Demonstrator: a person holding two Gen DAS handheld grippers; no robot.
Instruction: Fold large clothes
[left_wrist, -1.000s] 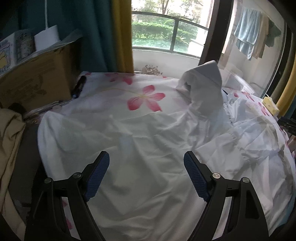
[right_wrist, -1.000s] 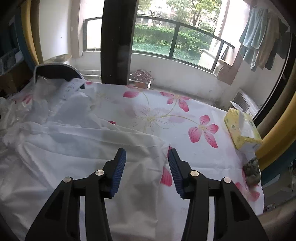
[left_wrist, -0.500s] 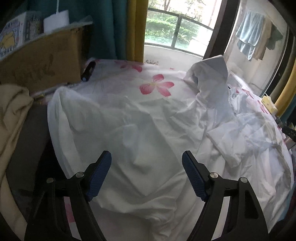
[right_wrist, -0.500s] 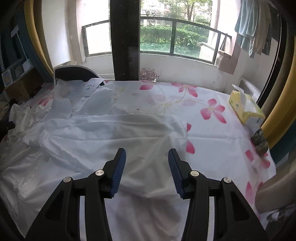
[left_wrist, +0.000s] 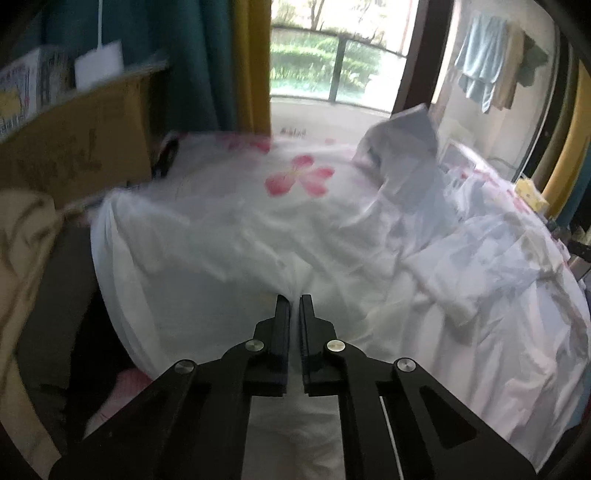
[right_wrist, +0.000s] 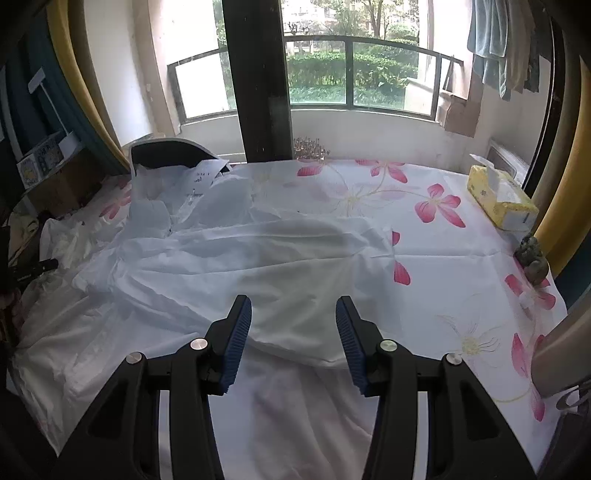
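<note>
Since earlier frame, left gripper (left_wrist: 294, 301) jaws closed from wide to nearly together — pinching fold of white garment (right_wrist: 229, 269) at near edge. Right gripper (right_wrist: 293, 314) slid sideways, jaws apart, grasping nothing, hovering over garment hem. Garment lay spread and rumpled across flowered bedsheet (right_wrist: 461, 240) — no fold made; judged barely begun, all folding left. Count: one garment, one sheet, one tissue box (right_wrist: 500, 203), two grippers.
</note>
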